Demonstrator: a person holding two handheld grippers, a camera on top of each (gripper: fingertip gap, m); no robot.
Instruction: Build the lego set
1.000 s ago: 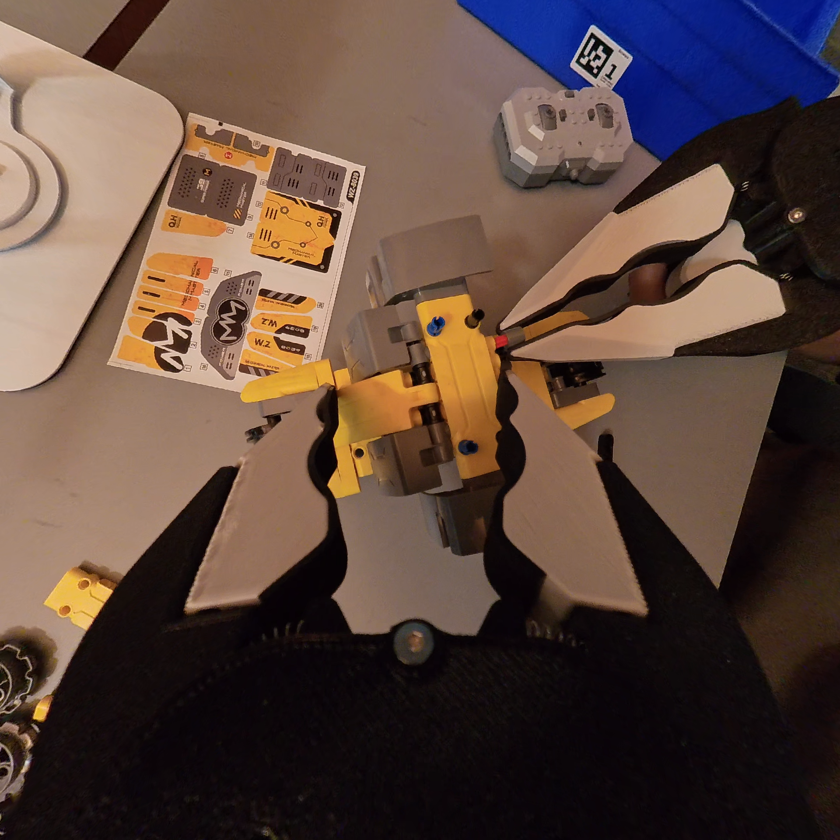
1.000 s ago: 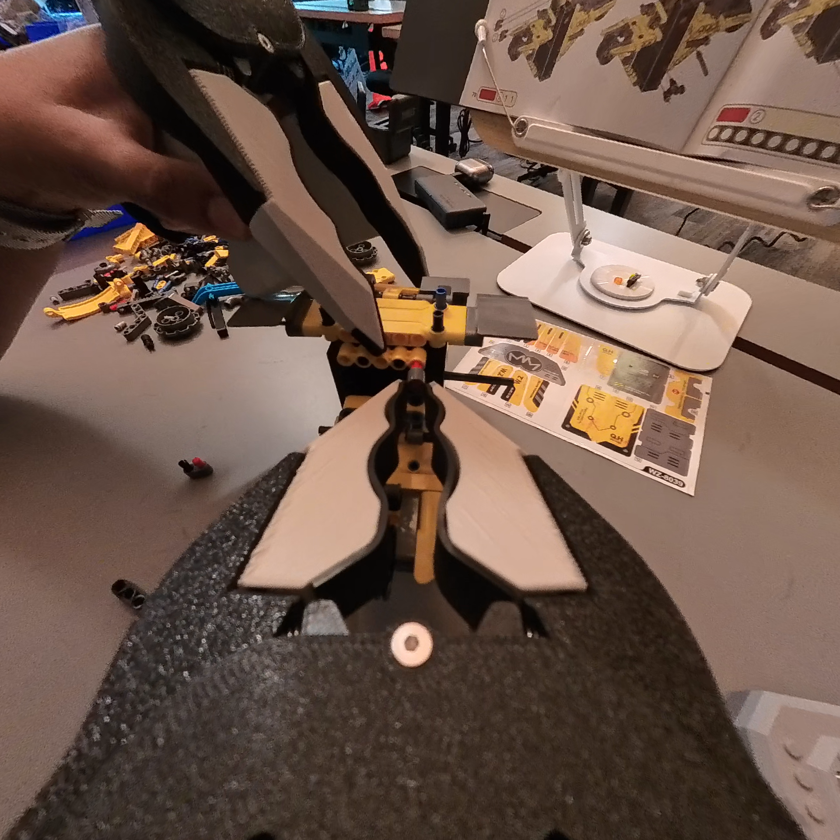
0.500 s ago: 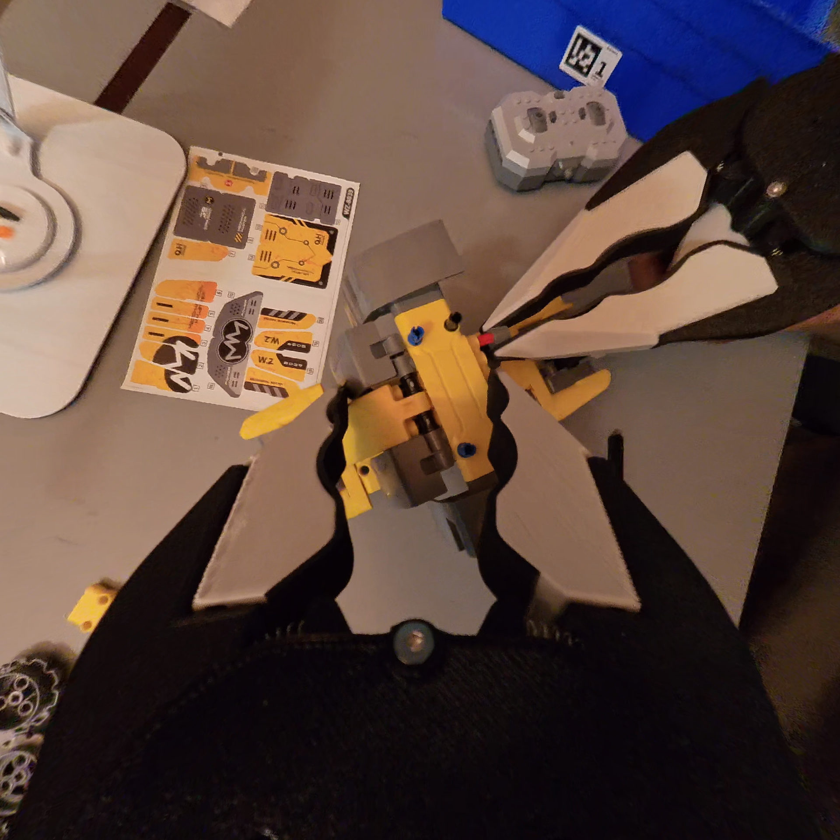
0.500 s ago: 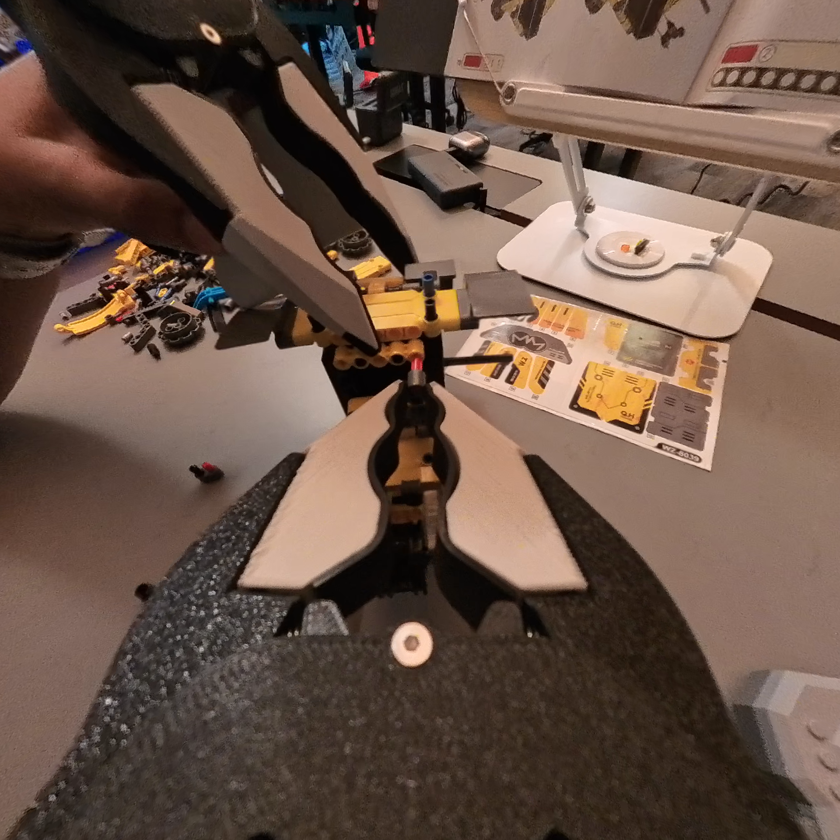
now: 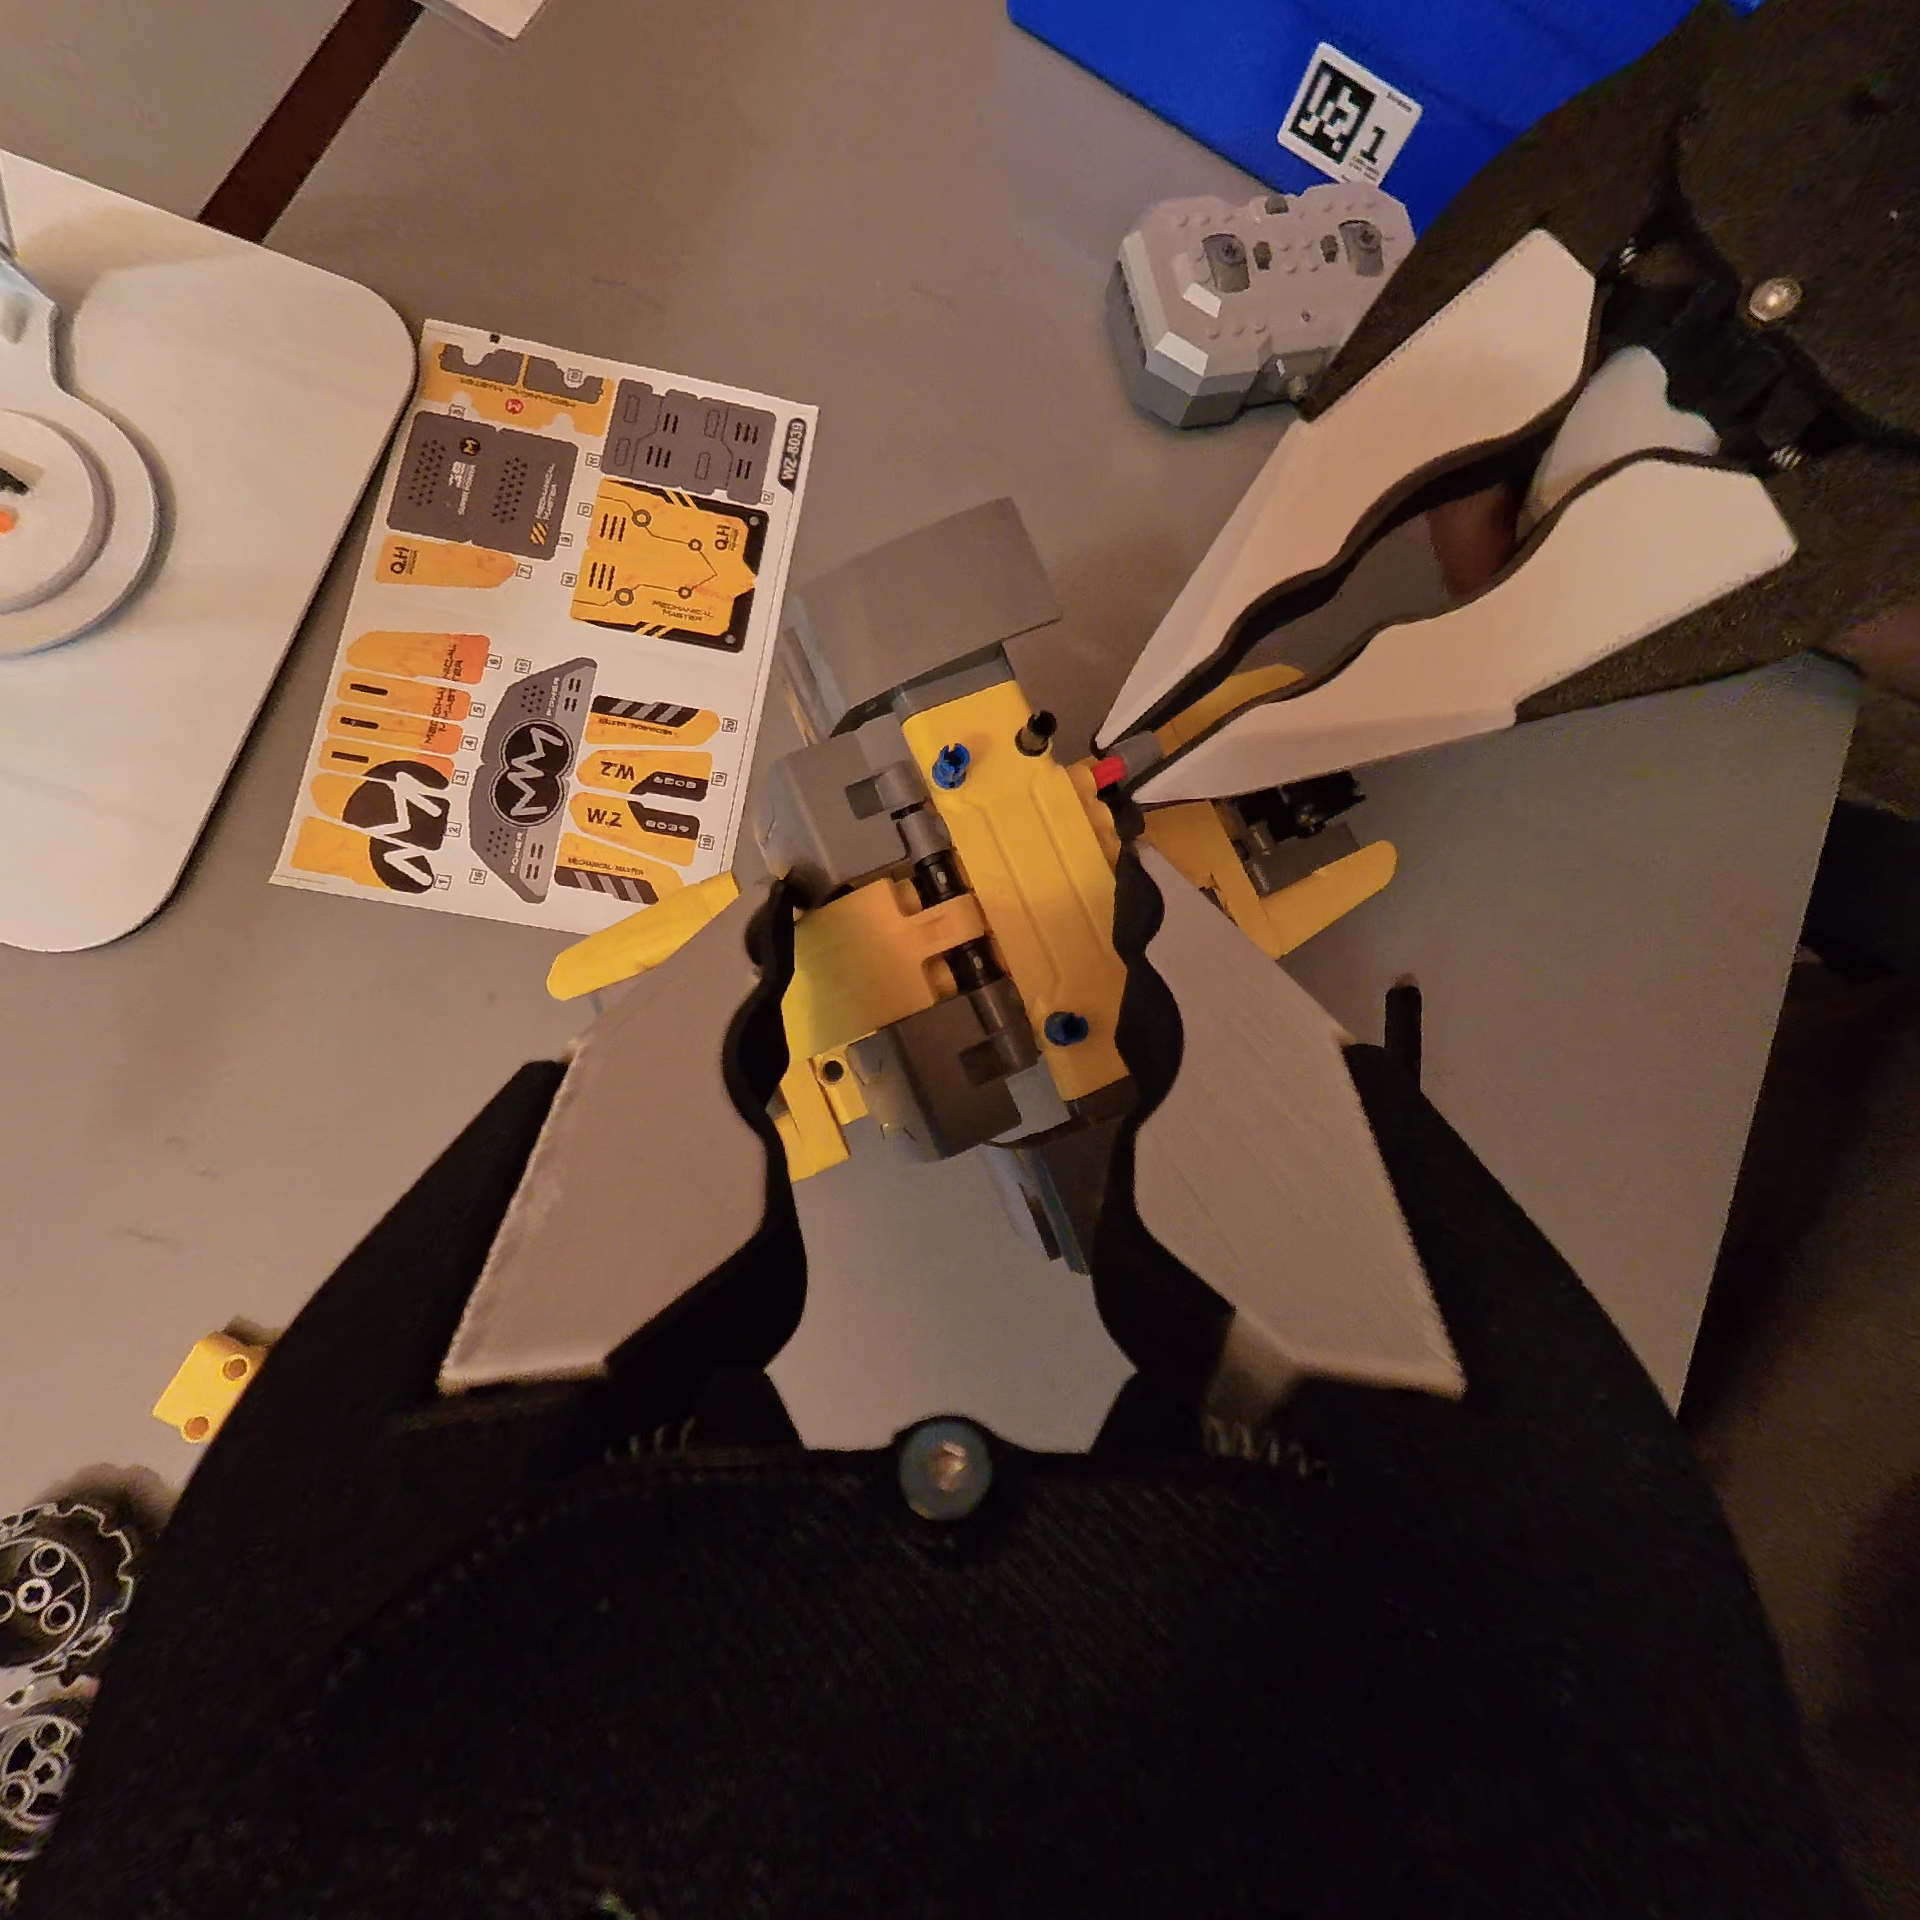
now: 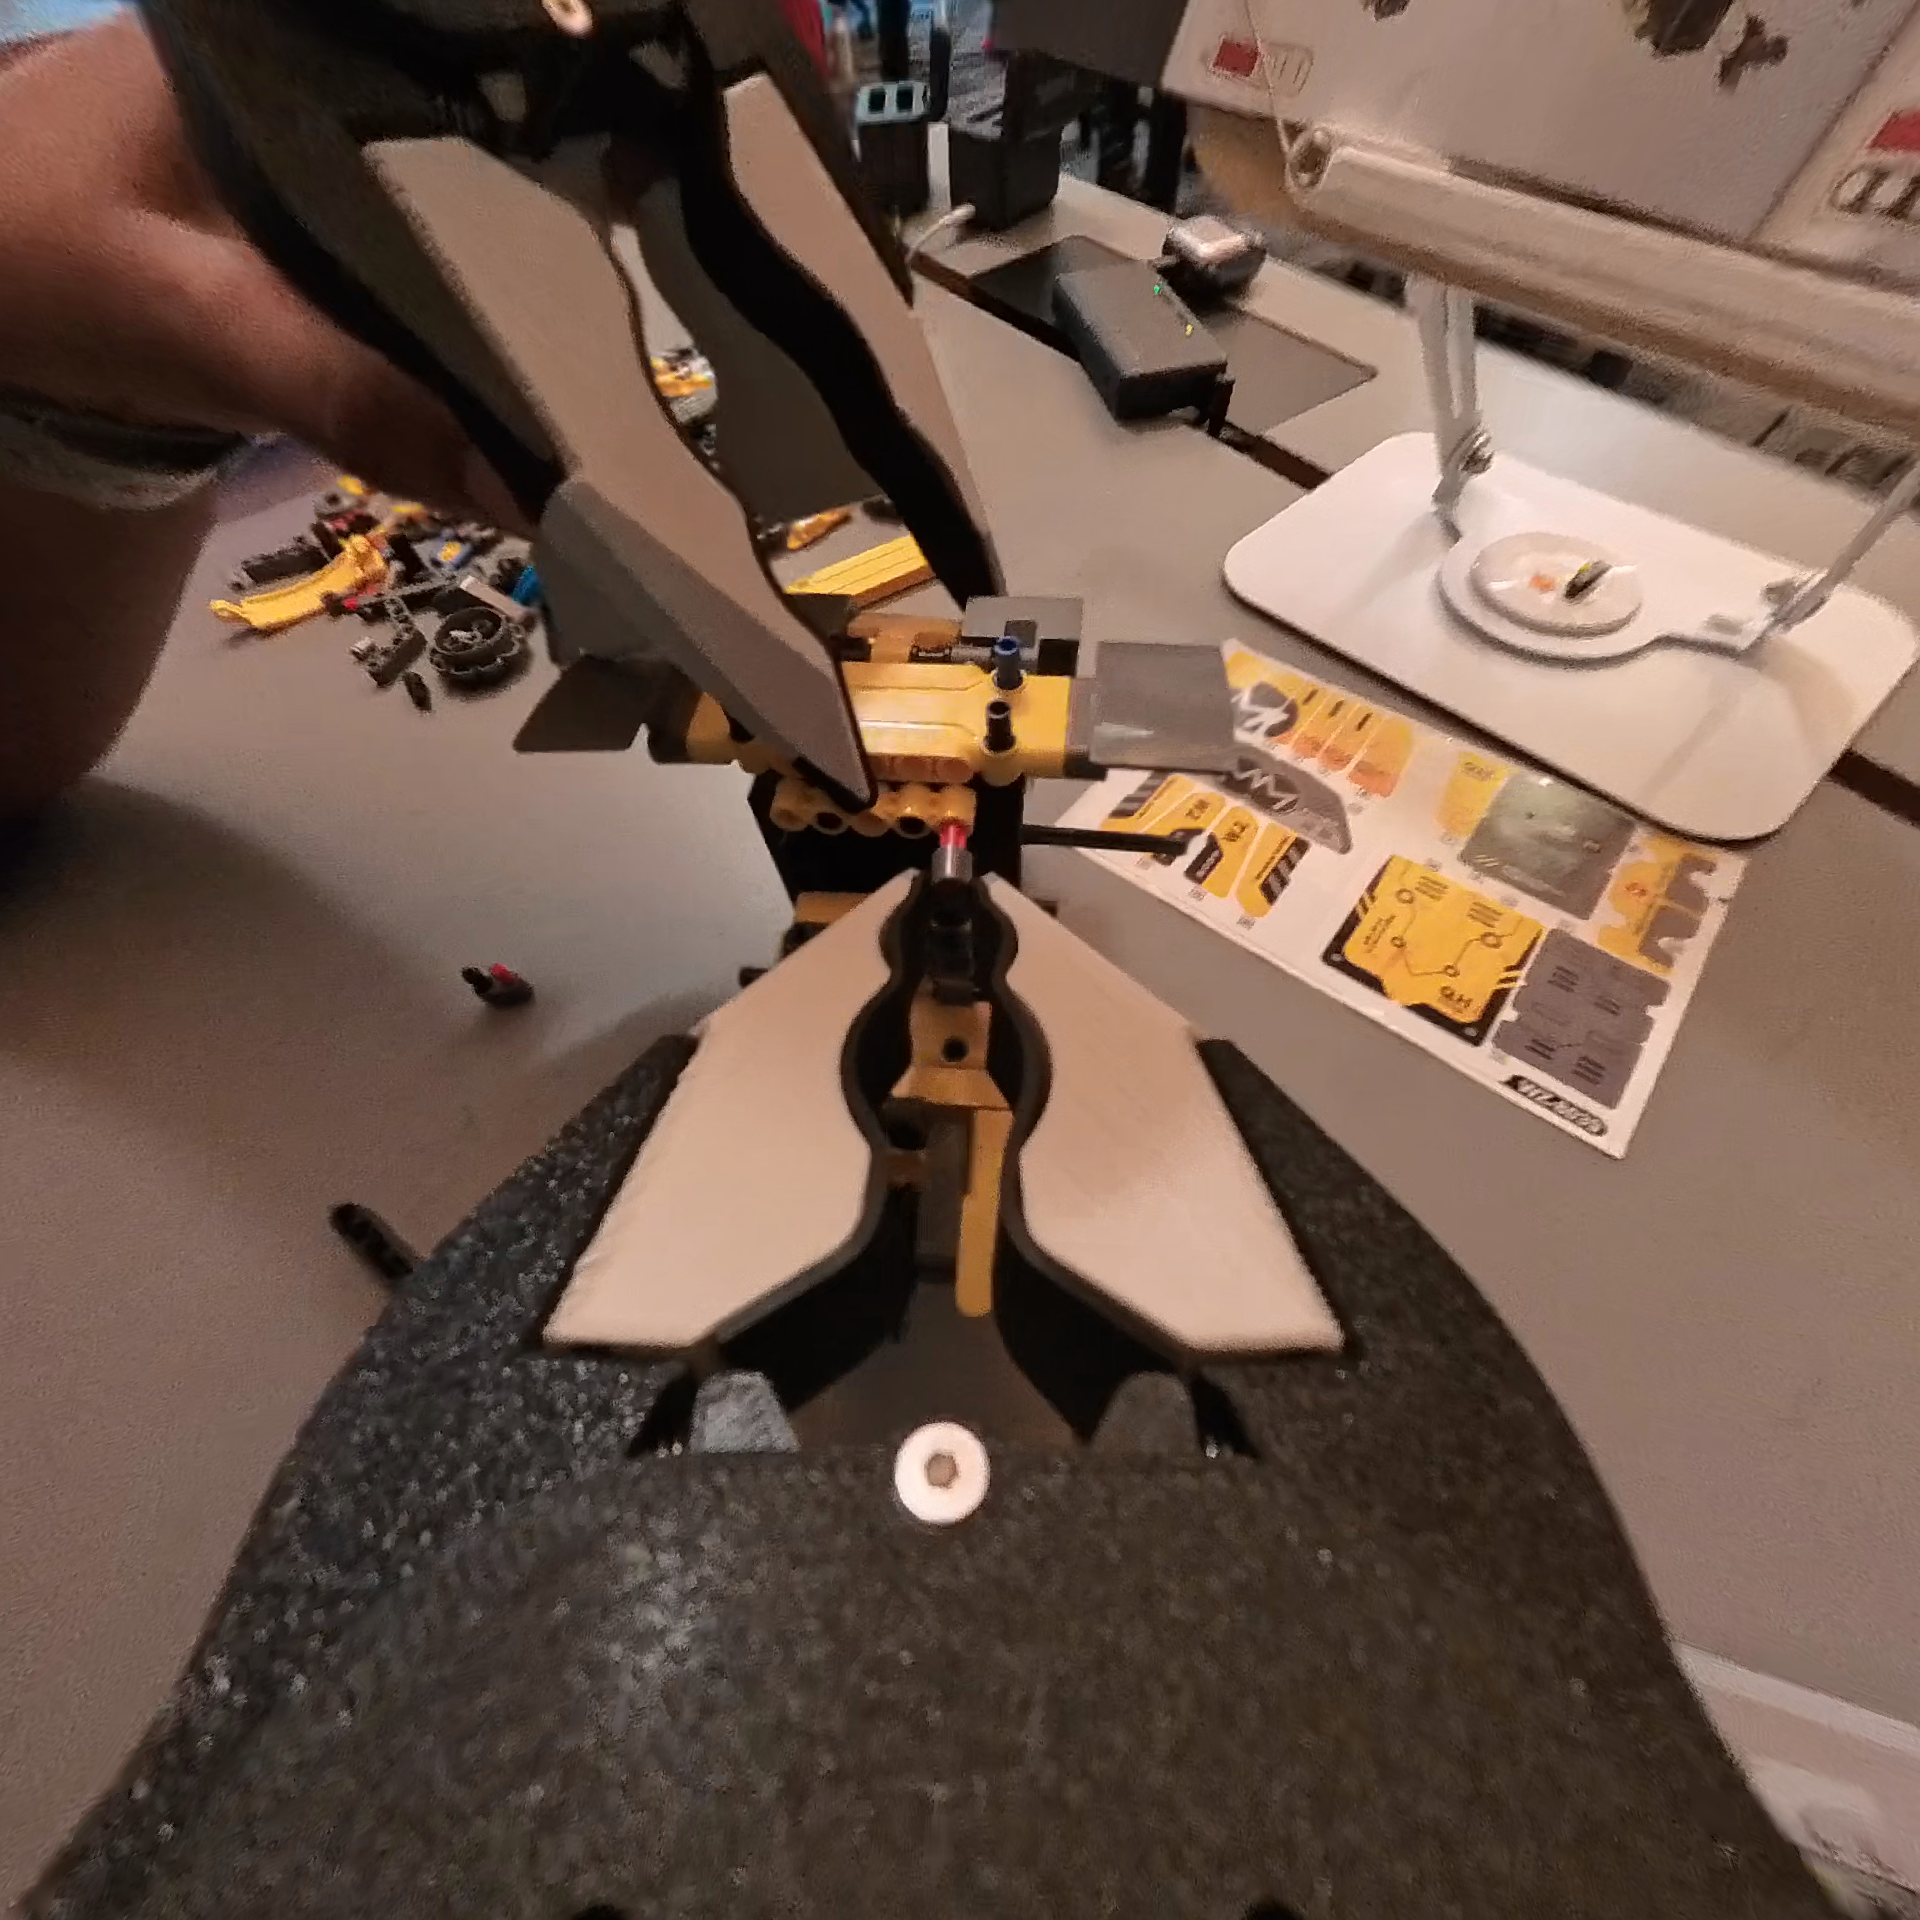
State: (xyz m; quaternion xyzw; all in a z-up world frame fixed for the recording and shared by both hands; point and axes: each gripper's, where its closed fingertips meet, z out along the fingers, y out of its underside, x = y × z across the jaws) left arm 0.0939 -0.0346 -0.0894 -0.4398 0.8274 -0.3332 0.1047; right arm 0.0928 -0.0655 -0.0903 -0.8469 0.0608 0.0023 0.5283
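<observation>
My left gripper [image 5: 951, 896] is shut on a yellow and grey brick model [image 5: 997, 862] and holds it from above by its two sides. The model also shows in the right wrist view [image 6: 935, 707], standing on the grey table [image 6: 312, 935], with a finger [image 6: 707, 613] of the left gripper on it. My right gripper [image 6: 951, 883] is shut on a small grey pin with a red end [image 6: 951, 847]. The red end sits at the row of holes in the model's yellow beam. In the left wrist view the right gripper [image 5: 1117, 774] meets the model's right side.
A sticker sheet [image 5: 540, 644] and a white stand base [image 5: 208, 582] lie left of the model. A grey battery box [image 5: 1247, 301] and a blue bin [image 5: 1195, 83] are behind it. Loose parts [image 6: 416, 603] and a small pin [image 6: 497, 982] lie on the table; its edge [image 5: 1766, 1039] is close on the right. Across from one pair of fingers to the other is roughly 4 centimeters.
The left gripper has turned the model slightly clockwise and both views have drawn a little closer. The right gripper keeps the pin at the yellow beam's holes.
</observation>
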